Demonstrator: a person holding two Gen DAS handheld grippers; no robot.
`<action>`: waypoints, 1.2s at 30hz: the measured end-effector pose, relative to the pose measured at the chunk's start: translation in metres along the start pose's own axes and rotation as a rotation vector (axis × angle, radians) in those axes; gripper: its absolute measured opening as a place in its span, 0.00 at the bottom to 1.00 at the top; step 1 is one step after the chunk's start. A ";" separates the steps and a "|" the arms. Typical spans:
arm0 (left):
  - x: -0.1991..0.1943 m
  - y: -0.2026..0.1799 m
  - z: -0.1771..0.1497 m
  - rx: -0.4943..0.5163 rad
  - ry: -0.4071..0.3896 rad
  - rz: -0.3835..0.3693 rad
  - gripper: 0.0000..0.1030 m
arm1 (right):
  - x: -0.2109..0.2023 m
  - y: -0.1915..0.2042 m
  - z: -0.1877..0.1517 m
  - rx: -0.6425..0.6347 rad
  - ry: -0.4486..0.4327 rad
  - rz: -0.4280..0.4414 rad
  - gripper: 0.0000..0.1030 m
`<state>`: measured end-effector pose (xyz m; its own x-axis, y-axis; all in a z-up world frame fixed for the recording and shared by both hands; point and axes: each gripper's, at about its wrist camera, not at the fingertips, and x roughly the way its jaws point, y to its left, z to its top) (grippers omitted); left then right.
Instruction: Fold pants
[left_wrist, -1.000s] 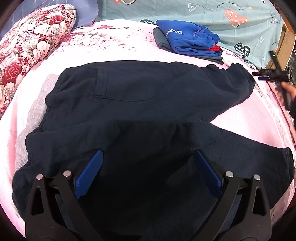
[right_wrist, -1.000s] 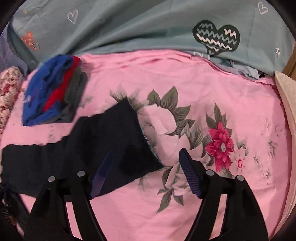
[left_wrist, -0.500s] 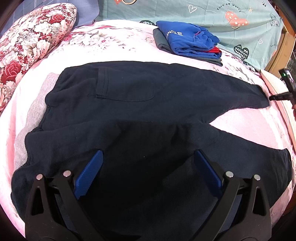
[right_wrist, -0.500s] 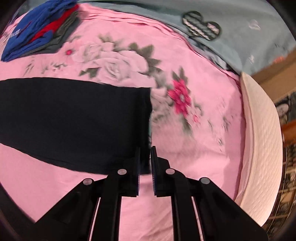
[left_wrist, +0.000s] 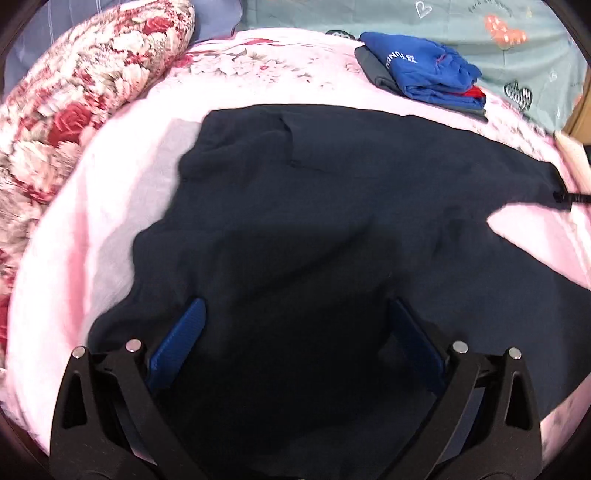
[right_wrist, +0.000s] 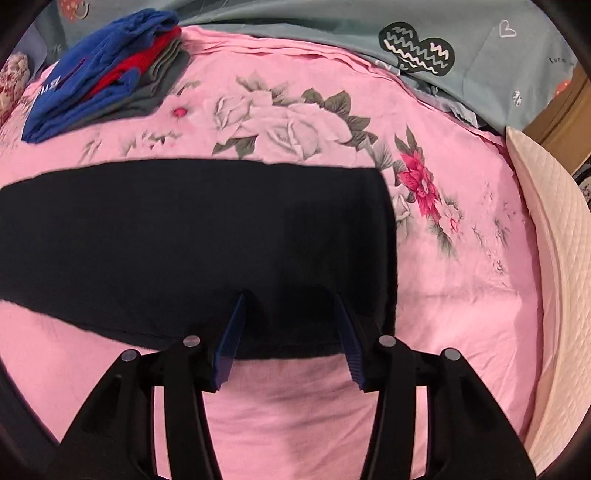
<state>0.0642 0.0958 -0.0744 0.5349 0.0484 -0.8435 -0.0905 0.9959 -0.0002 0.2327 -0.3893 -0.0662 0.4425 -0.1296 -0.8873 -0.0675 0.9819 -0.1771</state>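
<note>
Dark pants (left_wrist: 332, 206) lying flat on pink sheet (right_wrist: 461, 295), both left gripper (left_wrist: 295, 332) and right gripper (right_wrist: 291, 321) spreading wide, pinching nothing, bare sheet showing past pant-leg end (right_wrist: 384, 236), folded blue top (left_wrist: 424, 70) lettering unreadable.

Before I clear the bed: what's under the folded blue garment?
Under the folded blue garment lie a red piece and a grey one; anything lower is covered.

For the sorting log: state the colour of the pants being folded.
Dark navy, plain, no pattern. The pants show best in the left wrist view.
</note>
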 end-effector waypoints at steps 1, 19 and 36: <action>-0.003 -0.001 -0.005 0.027 0.005 0.013 0.98 | -0.001 -0.004 0.001 0.027 0.019 0.002 0.55; -0.027 0.097 0.074 -0.177 -0.069 -0.048 0.98 | -0.117 0.222 0.043 -0.375 -0.245 0.494 0.85; 0.073 0.123 0.140 -0.115 0.060 -0.059 0.13 | -0.014 0.305 0.081 -0.629 -0.039 0.431 0.46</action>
<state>0.2097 0.2326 -0.0608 0.4912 -0.0184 -0.8709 -0.1575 0.9814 -0.1096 0.2785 -0.0768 -0.0734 0.2917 0.2638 -0.9194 -0.7331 0.6791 -0.0377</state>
